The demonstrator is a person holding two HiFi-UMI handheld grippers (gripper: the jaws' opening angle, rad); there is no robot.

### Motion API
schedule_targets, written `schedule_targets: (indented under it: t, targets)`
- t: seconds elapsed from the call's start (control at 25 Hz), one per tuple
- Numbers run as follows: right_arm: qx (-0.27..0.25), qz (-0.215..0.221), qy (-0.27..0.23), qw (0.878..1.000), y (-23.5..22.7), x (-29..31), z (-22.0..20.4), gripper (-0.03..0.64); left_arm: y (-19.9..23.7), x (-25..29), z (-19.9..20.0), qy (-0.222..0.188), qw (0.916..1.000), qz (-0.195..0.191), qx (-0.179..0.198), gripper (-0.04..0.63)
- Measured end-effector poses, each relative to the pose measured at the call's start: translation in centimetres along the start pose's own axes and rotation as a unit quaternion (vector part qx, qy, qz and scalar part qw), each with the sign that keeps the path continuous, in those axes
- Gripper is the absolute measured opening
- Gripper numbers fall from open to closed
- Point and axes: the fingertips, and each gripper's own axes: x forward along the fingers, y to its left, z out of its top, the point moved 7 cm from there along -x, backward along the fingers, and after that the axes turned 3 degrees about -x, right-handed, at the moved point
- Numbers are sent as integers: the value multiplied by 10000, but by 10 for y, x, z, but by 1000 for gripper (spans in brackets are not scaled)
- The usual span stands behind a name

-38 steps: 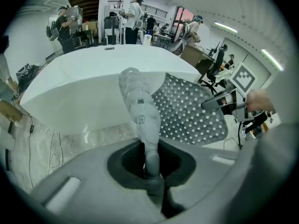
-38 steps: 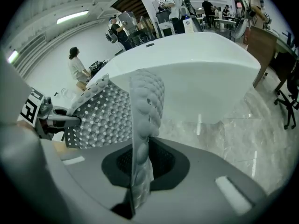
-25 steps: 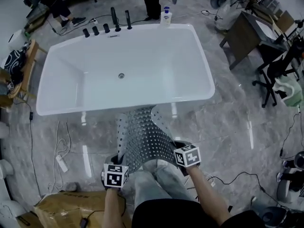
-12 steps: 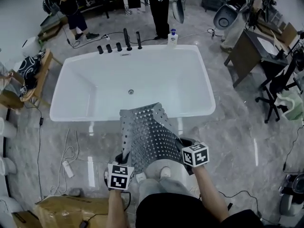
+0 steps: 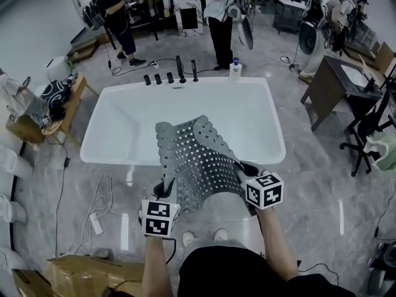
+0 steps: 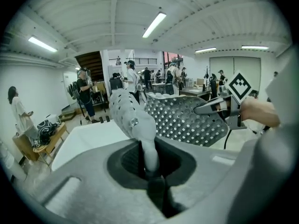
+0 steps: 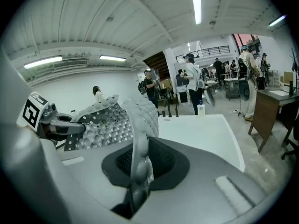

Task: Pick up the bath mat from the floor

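The grey perforated bath mat (image 5: 197, 163) hangs in the air between my two grippers, its far end curling up over the near rim of the bathtub. My left gripper (image 5: 166, 193) is shut on the mat's near left edge (image 6: 140, 129), which runs straight into its jaws. At the near right edge (image 7: 139, 167), my right gripper (image 5: 246, 177) is shut on the mat too. From the left gripper view the right gripper (image 6: 210, 108) shows clamped on the mat's far side. The mat is off the floor.
A white freestanding bathtub (image 5: 127, 122) stands just ahead, with black taps (image 5: 179, 72) and a soap bottle (image 5: 234, 70) at its far rim. People stand beyond it. A cardboard box (image 5: 74, 277) lies at my lower left, a dark desk (image 5: 337, 88) to the right.
Both grippers have lifted the mat higher and forward, so its far end now rises over the tub's near rim. My view has tilted up toward the room.
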Motion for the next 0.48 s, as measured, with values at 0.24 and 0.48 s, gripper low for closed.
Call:
schedule_targets:
  t: [0.24,0.48]
  targets:
    - [-530,-33,-844,9950,20,-18,61,23,3,-22,57,-808,9963,156,265,32]
    - [-779,-42,-1613,9838,28,-45,108,23,-4,-46,106,-1481,9865,326,625,32]
